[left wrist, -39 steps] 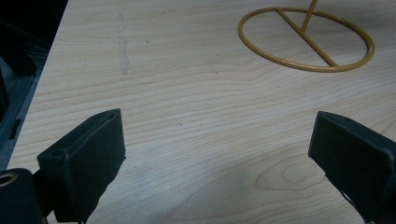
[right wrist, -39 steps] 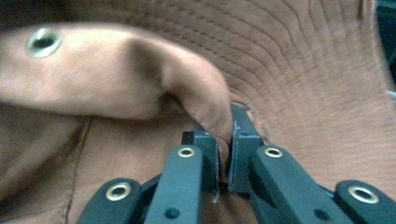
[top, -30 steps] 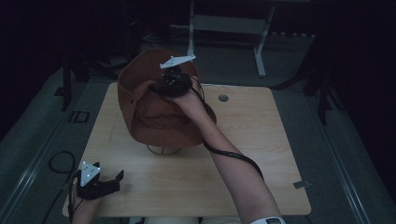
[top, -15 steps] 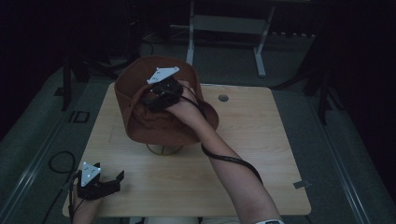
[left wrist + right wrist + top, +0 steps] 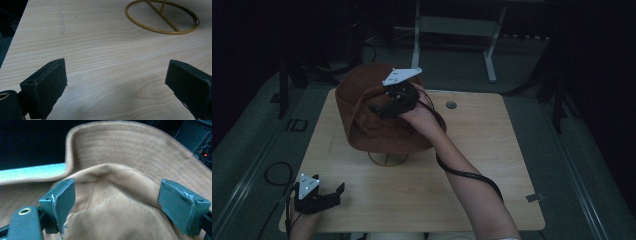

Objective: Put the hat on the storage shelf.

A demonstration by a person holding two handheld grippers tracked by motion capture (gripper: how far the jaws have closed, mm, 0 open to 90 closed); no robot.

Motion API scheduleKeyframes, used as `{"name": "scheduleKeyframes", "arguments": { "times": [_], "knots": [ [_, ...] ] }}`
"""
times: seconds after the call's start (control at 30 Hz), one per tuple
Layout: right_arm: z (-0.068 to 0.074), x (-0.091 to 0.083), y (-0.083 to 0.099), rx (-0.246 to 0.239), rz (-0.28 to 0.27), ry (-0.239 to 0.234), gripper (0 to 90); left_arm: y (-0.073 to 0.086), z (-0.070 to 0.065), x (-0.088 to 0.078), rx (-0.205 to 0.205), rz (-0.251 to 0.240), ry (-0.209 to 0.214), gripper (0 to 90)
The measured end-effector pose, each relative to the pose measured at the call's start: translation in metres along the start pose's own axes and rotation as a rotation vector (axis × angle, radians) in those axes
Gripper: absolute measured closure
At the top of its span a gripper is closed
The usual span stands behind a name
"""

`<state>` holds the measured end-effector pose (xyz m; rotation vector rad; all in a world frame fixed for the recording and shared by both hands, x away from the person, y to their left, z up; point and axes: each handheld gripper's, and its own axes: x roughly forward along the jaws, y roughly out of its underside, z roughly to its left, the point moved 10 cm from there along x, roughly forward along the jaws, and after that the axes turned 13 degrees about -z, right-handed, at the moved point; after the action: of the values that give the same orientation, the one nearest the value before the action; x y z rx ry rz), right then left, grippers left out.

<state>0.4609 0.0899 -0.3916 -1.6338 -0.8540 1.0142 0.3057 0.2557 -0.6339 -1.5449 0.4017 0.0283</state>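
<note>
Hat (image 5: 382,117) on stand, centre frame, now released; right gripper (image 5: 382,106) just opened wide above crown, shifted left.

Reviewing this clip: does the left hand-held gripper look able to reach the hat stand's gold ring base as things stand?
Probably yes. The left hand-held gripper is open over bare table, nothing lying between it and the ring base; the brown hat overhangs above.

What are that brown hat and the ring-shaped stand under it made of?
The brown hat looks like soft suede or felt-like leather: matte, creased crown, rows of stitching round the brim. The stand looks like thin metal wire with a yellowish, brass-like coat, judging by its slim, smooth, even ring. The table shows pale wood grain, possibly laminate.
</note>
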Motion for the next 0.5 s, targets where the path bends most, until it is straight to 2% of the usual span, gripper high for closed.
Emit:
{"name": "scheduleKeyframes", "arguments": {
  "times": [0.2,0.27,0.5],
  "knots": [
    [-0.005,-0.029,0.005,0.052,0.009,0.020,14.7,0.000,-0.001,0.000,0.000,0.000,-0.001,4.3],
    [-0.006,-0.040,0.007,0.039,0.002,0.026,14.7,0.000,0.000,0.000,0.002,-0.001,-0.004,4.3],
    [-0.007,-0.083,0.019,0.051,-0.032,0.032,14.5,0.000,0.000,0.000,-0.001,0.002,-0.010,4.3]
  ]
}}
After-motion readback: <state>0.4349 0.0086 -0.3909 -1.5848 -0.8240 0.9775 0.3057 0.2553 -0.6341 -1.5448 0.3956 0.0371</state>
